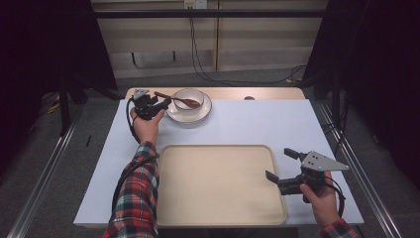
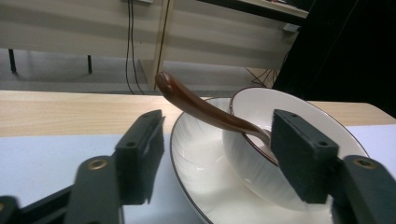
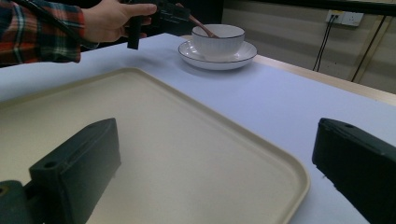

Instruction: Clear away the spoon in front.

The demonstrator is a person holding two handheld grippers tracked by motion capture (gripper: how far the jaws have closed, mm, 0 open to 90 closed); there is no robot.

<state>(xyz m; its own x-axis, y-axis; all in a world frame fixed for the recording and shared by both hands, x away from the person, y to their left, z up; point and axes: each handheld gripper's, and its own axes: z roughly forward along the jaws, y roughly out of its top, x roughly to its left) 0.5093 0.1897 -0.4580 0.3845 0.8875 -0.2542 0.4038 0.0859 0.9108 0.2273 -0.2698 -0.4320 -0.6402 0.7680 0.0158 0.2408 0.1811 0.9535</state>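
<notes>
We judge the work barely begun: our left claw [image 1: 164, 104] stands wide open at the far left of the surface [image 1: 257, 124], its jaws set either side of the near edge of the saucer [image 2: 196, 186] and bowl [image 2: 261, 154], gripping nothing. The wooden spoon [image 2: 201, 109] rests in the bowl with its handle sticking up over the rim toward us, untouched. Our right claw [image 1: 280, 164] hangs open and empty over the right edge of the bare tray [image 1: 218, 188], so every grasp and transfer appears left to do.
</notes>
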